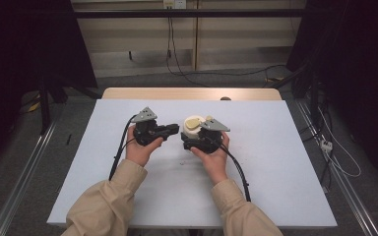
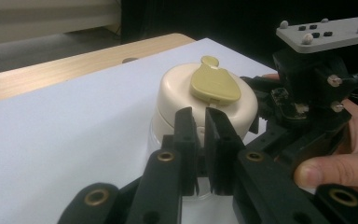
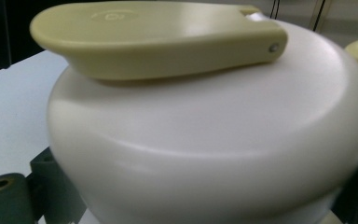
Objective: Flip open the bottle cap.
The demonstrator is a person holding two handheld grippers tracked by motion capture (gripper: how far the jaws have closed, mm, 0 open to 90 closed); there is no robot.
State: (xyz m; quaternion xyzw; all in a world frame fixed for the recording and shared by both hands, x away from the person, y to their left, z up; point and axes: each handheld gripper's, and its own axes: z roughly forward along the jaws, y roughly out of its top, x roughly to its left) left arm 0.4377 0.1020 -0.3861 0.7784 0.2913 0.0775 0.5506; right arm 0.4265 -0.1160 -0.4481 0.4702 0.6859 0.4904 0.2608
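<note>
Cream jar [image 1: 193, 129] with olive flip lid [image 1: 193, 121] upright near centre of white table [image 1: 275, 162], pinched low down by right gripper [image 1: 189, 143]; grip itself partly hidden, so hold judged likely from jar's bulk sitting close between its 2 jaws in right gripper view. Left gripper [image 1: 175, 130] just beside jar, jaws nearly pressed together, nothing between them. Slim gap between its pads [image 2: 186, 133].
</note>
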